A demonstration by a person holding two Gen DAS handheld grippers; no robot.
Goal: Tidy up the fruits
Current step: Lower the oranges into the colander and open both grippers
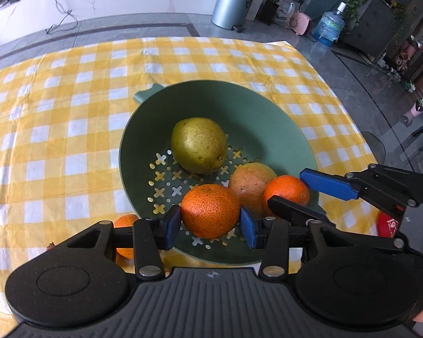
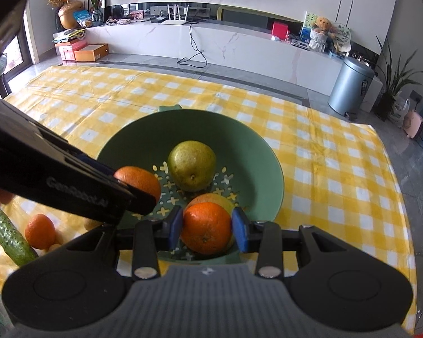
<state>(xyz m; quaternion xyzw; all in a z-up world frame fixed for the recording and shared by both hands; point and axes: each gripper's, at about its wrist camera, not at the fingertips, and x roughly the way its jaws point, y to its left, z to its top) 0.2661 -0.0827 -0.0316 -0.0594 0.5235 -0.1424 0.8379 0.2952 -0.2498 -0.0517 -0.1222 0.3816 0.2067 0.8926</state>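
Note:
A green perforated bowl sits on the yellow checked tablecloth and holds a green pear and a pale orange fruit. My left gripper is shut on an orange just above the bowl's near side. My right gripper is shut on another orange over the bowl; it shows in the left wrist view too. The pear and the left gripper's orange show in the right wrist view.
A small orange lies on the cloth left of the bowl, also in the right wrist view. A cucumber lies at the left edge. A red object sits right of the bowl. The table's far edge drops to a grey floor.

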